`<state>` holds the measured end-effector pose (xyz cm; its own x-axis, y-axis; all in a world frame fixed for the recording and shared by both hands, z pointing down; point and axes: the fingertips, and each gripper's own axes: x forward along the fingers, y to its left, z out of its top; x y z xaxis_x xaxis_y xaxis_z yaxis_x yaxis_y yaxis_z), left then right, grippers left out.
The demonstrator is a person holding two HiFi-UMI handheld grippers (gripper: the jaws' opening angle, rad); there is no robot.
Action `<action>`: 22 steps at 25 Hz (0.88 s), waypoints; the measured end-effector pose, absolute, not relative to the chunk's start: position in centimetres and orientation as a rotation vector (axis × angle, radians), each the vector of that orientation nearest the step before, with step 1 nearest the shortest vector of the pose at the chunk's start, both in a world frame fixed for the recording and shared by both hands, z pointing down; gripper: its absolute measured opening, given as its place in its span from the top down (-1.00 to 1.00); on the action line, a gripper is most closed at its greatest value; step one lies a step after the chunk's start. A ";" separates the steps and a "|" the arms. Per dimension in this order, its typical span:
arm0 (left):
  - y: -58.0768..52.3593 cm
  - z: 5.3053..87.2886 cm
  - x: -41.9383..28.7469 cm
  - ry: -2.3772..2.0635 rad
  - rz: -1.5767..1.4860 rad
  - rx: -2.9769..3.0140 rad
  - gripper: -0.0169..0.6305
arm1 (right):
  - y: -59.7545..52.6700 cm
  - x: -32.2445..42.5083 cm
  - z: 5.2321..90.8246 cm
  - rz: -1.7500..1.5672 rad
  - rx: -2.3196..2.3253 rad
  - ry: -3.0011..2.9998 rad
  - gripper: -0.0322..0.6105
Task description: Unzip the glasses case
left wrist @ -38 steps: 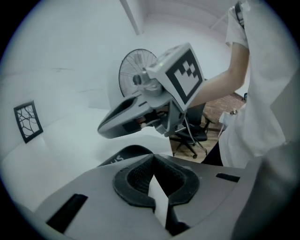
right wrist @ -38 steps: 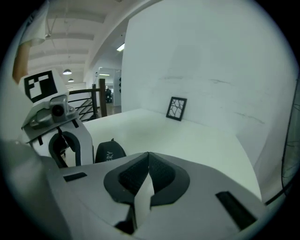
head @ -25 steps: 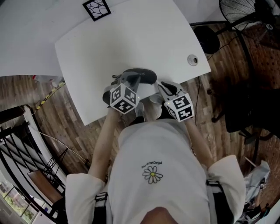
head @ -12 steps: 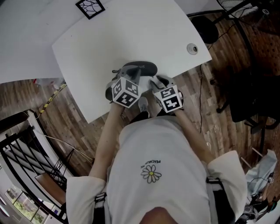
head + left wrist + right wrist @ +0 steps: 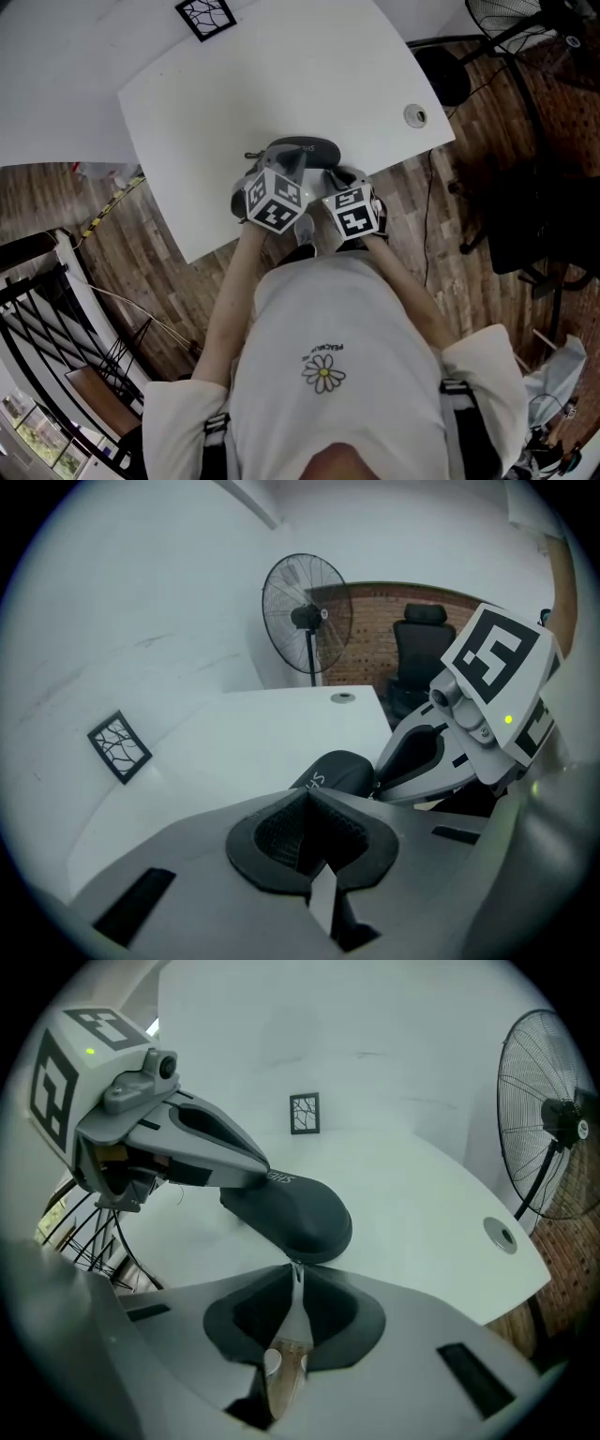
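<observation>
A dark oval glasses case (image 5: 305,150) lies on the white table (image 5: 216,112) near its front edge. My left gripper (image 5: 307,797) is shut on the case's near left end; in the right gripper view its fingers (image 5: 220,1147) clamp that end. The rest of the case (image 5: 336,772) shows just past the tips. My right gripper (image 5: 296,1271) sits at the case's (image 5: 291,1213) right end. Its jaws have just been closing, with the small metal zipper pull (image 5: 296,1267) pinched between the tips. Both marker cubes (image 5: 274,200) sit side by side below the case.
A black-framed card (image 5: 206,17) lies at the table's far side, and a round cable grommet (image 5: 413,115) sits near the right corner. A standing fan (image 5: 553,1119) and an office chair (image 5: 422,630) stand beyond the table. The table's front edge runs right beneath the grippers.
My right gripper has moved left and down, in to the case's right end. The left gripper has kept its place on the case.
</observation>
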<state>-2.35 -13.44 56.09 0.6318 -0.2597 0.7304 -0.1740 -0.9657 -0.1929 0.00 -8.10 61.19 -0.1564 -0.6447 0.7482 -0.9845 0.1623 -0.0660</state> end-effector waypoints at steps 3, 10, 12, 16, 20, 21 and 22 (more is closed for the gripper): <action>-13.5 56.0 -2.3 0.370 -1.254 -2.739 0.91 | -8.2 0.0 61.1 0.722 1.527 -1.858 0.85; -13.5 56.2 -2.2 0.408 -1.270 -2.728 0.91 | -7.5 0.9 60.8 0.606 1.449 -1.806 0.87; -13.5 56.2 -2.1 0.406 -1.271 -2.736 0.91 | -7.5 2.3 60.8 0.624 1.471 -1.772 0.88; -13.4 56.3 -2.2 0.418 -1.257 -2.742 0.91 | -8.4 4.2 60.8 0.597 1.452 -1.767 0.88; -13.5 56.2 -2.1 0.456 -1.251 -2.765 0.91 | -10.0 4.9 60.7 0.476 1.272 -1.833 0.88; -13.6 56.2 -2.0 0.468 -1.250 -2.768 0.91 | -10.4 5.0 60.7 0.433 1.202 -1.858 0.88; -13.6 56.2 -2.1 0.481 -1.251 -2.769 0.91 | -10.8 5.0 60.7 0.379 1.124 -1.881 0.88</action>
<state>-2.06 -13.65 56.24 0.6211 -0.3076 0.7209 -0.2547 -0.9490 -0.1856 4.98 -10.77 60.71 -0.1967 -0.5518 0.8105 -0.8228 0.5424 0.1696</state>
